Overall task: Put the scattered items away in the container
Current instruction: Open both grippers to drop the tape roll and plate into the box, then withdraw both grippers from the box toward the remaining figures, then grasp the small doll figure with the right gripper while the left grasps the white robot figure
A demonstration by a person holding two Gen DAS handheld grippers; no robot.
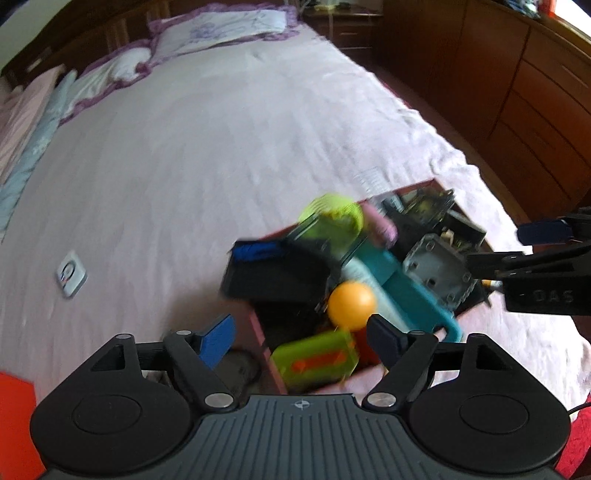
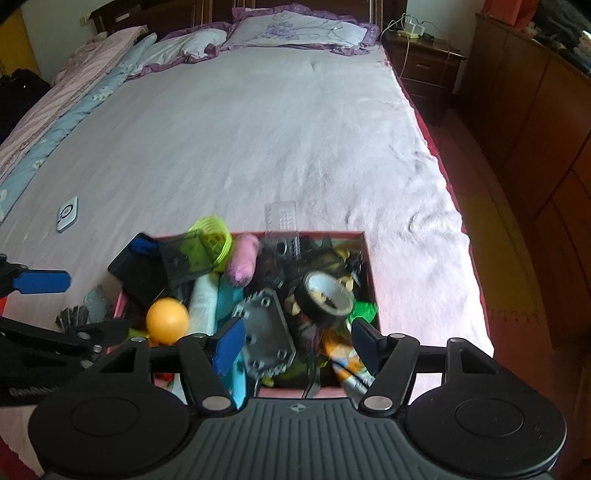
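A red-walled box (image 2: pixel 369 273) sits on the bed, piled with items: an orange ball (image 2: pixel 167 319), a grey plate (image 2: pixel 266 332), a black tape roll (image 2: pixel 327 297), a lime basket (image 2: pixel 214 236) and a pink roll (image 2: pixel 243 258). My right gripper (image 2: pixel 295 343) hangs open over the box's near edge, holding nothing. My left gripper (image 1: pixel 301 338) is open over the box's (image 1: pixel 258 332) left corner, above a green case (image 1: pixel 316 360) and the orange ball (image 1: pixel 351 304), touching neither. A black case (image 1: pixel 277 273) overhangs the rim.
A small white device (image 2: pixel 67 214) lies on the sheet to the left. A clear ruler (image 2: pixel 280 216) lies just behind the box, and dark grey pieces (image 2: pixel 96 299) lie at its left side. Pillows (image 2: pixel 295 29) are at the head; a wooden wardrobe (image 2: pixel 535 129) runs along the right.
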